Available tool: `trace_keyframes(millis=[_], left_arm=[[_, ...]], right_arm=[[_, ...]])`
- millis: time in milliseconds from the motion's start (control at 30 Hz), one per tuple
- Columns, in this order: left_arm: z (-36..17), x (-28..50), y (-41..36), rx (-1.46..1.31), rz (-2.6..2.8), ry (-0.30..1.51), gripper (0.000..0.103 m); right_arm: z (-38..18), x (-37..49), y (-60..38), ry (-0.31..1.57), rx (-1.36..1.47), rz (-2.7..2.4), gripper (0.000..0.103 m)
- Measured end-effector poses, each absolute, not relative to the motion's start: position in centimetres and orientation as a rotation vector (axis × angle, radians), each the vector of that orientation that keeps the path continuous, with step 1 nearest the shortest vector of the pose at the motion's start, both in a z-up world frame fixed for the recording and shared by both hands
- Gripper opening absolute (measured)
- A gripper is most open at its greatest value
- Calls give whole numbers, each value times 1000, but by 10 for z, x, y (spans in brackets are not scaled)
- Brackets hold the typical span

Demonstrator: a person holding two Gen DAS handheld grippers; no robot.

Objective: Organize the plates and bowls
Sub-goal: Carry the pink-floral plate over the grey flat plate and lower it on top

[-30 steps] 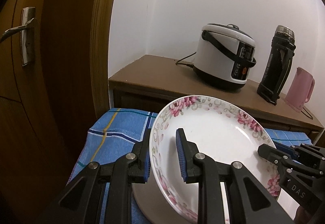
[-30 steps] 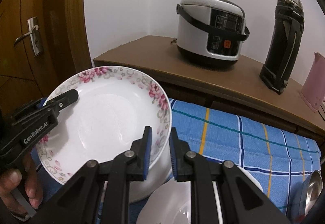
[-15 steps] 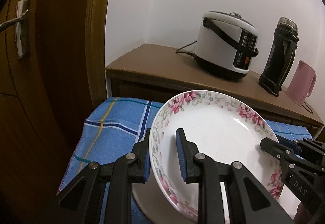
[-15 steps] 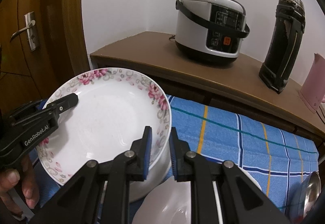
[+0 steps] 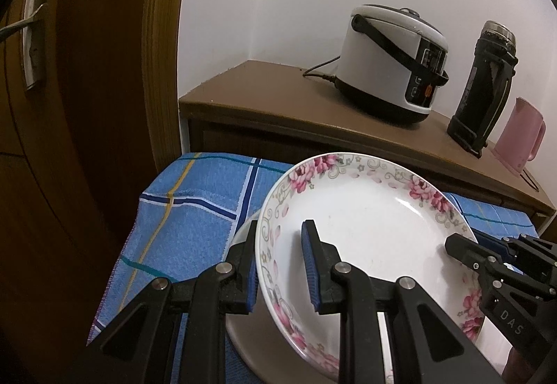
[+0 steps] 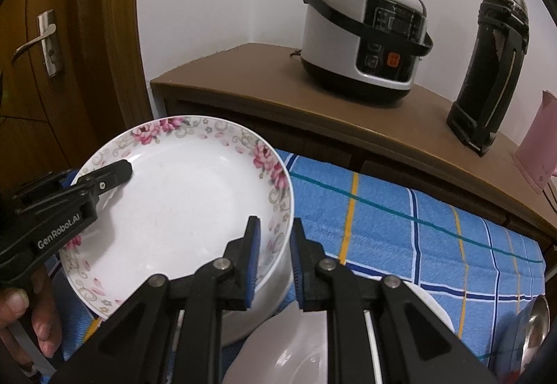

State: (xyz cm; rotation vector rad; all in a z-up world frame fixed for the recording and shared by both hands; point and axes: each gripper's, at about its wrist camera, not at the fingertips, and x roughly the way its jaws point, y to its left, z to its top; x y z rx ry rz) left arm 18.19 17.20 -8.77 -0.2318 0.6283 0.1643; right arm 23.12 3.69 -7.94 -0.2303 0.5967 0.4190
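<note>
The plate [image 5: 369,227] is held tilted above a white bowl [image 6: 257,293] on the blue checked cloth [image 6: 410,227], gripped at two opposite rim points. The left gripper [image 5: 280,265] is closed on the plate's left rim, one pad inside the plate and one behind it; the right gripper [image 6: 273,262] is closed on the right rim in the same way. A second white bowl [image 6: 296,349] lies below the right gripper, just beside the first.
</note>
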Motion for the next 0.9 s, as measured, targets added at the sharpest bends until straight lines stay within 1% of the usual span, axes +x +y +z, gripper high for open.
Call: trace_keyframes(millis=[900], left_arm=[[-96, 191, 172, -233, 144, 705, 25]], right_arm=[[-83, 239, 41, 647, -266, 404, 17]])
